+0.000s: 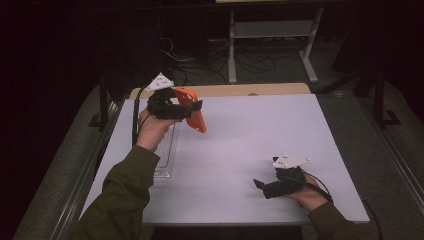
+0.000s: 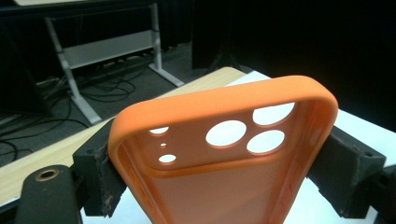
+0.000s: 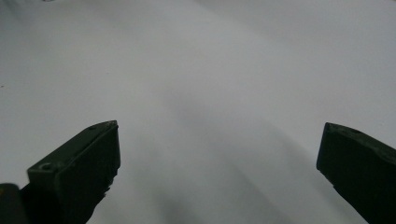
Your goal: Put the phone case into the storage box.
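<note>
An orange phone case (image 1: 192, 108) is held up above the white table (image 1: 240, 135) at the back left, gripped across its sides by my left gripper (image 1: 187, 110). In the left gripper view the orange phone case (image 2: 224, 154) faces the camera with its inside and its camera cut-outs at the top, pinched between the two black jaws of the left gripper (image 2: 224, 172). My right gripper (image 1: 260, 186) rests low near the front right of the table, pointing left. In the right gripper view the right gripper (image 3: 219, 158) has its jaws wide apart over bare white table (image 3: 196, 70).
A clear plastic tray (image 1: 165, 155) lies on the table below the left hand. A wooden board (image 1: 250, 90) edges the table's far side. Beyond it stand a desk frame (image 1: 272, 40) and cables (image 1: 200, 60) on the dark floor.
</note>
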{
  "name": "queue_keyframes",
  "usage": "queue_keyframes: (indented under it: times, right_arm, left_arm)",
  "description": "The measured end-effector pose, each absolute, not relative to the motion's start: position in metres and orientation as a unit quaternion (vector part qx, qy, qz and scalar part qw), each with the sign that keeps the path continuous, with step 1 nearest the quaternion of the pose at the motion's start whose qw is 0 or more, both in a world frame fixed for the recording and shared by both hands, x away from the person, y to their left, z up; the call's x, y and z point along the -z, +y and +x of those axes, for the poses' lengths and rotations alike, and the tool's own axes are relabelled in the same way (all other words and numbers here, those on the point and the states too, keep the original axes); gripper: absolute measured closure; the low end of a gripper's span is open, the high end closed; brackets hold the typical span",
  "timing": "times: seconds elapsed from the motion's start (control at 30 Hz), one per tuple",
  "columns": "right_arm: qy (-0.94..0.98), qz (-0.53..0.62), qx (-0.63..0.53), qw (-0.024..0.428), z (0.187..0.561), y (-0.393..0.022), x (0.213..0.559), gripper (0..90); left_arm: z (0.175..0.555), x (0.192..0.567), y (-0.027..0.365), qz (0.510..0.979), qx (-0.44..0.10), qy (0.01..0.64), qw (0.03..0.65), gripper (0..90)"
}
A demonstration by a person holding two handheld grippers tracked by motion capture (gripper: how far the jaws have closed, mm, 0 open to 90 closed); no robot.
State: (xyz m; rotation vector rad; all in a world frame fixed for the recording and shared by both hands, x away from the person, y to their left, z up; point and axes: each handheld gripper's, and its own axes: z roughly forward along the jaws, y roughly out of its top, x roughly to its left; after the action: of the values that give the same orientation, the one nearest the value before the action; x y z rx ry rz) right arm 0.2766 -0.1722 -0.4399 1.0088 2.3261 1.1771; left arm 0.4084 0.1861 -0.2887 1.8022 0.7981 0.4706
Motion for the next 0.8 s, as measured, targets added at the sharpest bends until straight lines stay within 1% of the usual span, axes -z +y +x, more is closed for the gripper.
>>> queue_keyframes:
  times: [0.13, 0.27, 0.5, 0.57, 0.8]
  right_arm:
    - [0.825, 0.343, -0.41, 0.185, 0.278, -0.174, 0.44, 0.0]
    - [0.819, 0.354, -0.416, 0.176, 0.277, -0.172, 0.439, 0.0]
    - [0.815, 0.356, -0.419, 0.179, 0.277, -0.174, 0.439, 0.0]
    - [0.813, 0.362, -0.421, 0.175, 0.276, -0.175, 0.439, 0.0]
    - [0.81, 0.358, -0.428, 0.179, 0.277, -0.178, 0.438, 0.0]
  left_arm:
    - [0.415, 0.286, 0.194, 0.751, -0.212, 0.345, 0.522, 15.5]
    - [0.421, 0.283, 0.202, 0.744, -0.231, 0.357, 0.515, 15.5]
    - [0.433, 0.279, 0.217, 0.731, -0.269, 0.383, 0.496, 15.5]
    - [0.438, 0.28, 0.22, 0.727, -0.277, 0.393, 0.489, 15.5]
    - [0.455, 0.289, 0.229, 0.713, -0.307, 0.429, 0.463, 15.4]
